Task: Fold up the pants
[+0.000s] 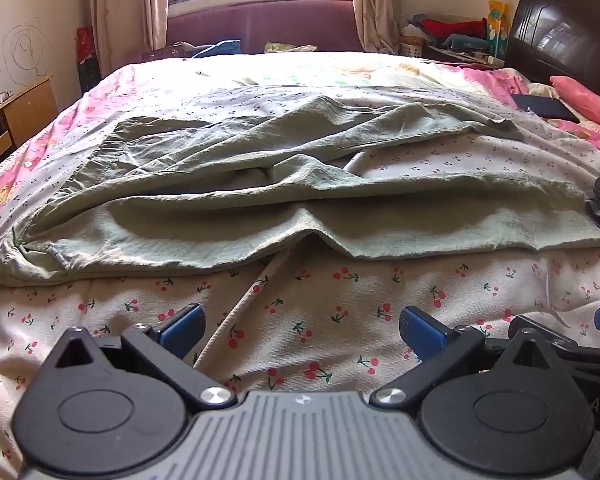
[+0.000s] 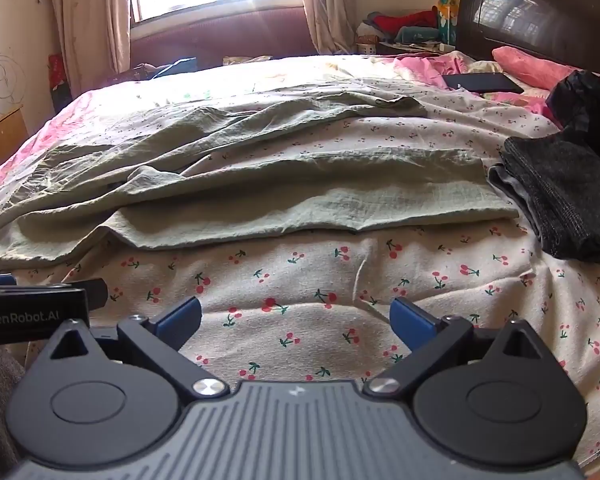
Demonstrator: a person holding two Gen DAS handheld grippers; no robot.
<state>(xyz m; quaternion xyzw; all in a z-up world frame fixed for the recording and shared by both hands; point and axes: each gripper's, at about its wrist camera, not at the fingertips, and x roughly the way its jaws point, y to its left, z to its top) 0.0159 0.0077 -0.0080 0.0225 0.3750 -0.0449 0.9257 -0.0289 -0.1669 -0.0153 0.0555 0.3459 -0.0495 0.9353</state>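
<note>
Pale green pants lie spread and wrinkled across the cherry-print sheet, waistband to the left, legs running right. They also show in the right wrist view. A light drawstring trails from under the near edge toward me. My left gripper is open and empty, hovering over the sheet in front of the pants. My right gripper is open and empty too, just right of the left one, also short of the pants' near edge.
A folded dark grey garment lies on the bed at the right, with a black item behind it. A dark tablet and pink pillow lie near the headboard. A wooden table stands at the left.
</note>
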